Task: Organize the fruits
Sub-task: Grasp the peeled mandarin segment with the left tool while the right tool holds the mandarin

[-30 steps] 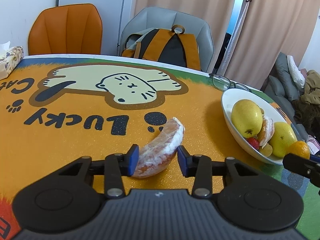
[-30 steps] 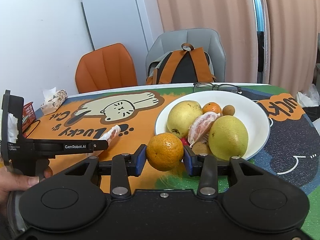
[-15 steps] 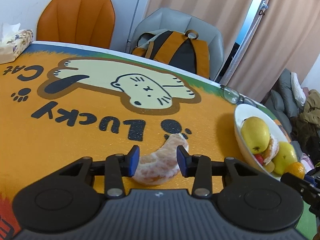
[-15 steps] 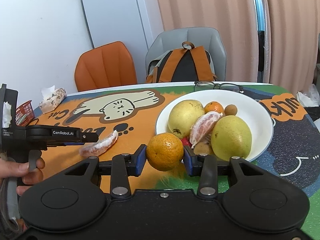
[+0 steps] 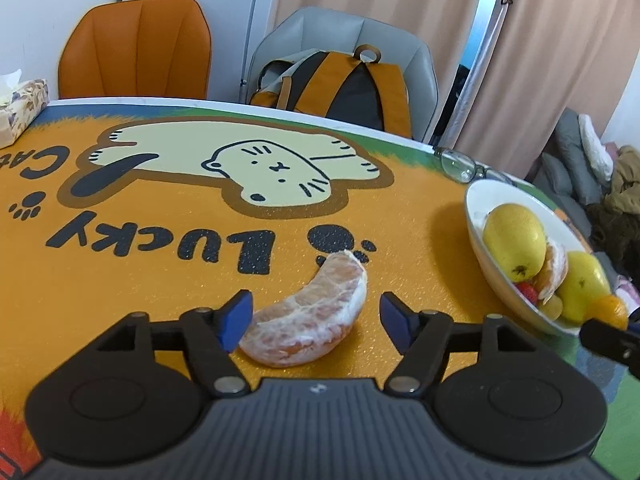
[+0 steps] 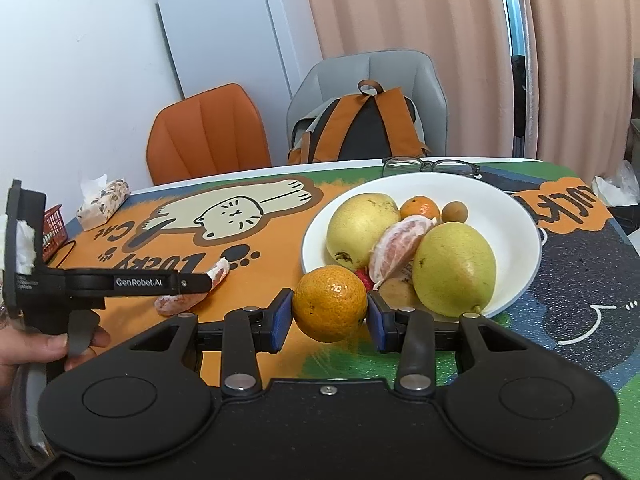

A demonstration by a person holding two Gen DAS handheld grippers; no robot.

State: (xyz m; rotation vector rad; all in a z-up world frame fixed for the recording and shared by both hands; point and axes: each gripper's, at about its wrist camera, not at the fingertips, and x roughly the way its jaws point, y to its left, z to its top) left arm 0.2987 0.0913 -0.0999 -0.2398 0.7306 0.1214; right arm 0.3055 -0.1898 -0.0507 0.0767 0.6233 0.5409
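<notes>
In the left wrist view, the left claw (image 5: 316, 316) is seen low over the worktop (image 5: 120, 312) with its jaws opening. A peeled citrus segment (image 5: 308, 320) lies between them on the orange mat; the left pad sits just beside its near end and the right pad stands apart, so no pinch is made. The segment is judged to have been set flat on the mat, apart from the whole fruit, as part of a sorting by kind.

In the right wrist view, the right claw (image 6: 328, 312) is pinched on a whole mandarin (image 6: 330, 304), both blue pads pressed against its sides. The mandarin is held clear of the worktop, just in front of the near rim of the white bowl (image 6: 516, 216). It is judged to be held ready while the other hand completes its release.

Farther back, the bowl is found to contain two yellow-green pears, a second peeled segment (image 6: 400, 248) leaning between them, a small mandarin, a brown round fruit and a strawberry that is only partly visible. Spectacles (image 6: 430, 167) lie beyond the bowl. At the far left edge a tissue pack (image 6: 104, 200) is noted. A backpack (image 6: 360, 128) rests on the grey chair behind.
</notes>
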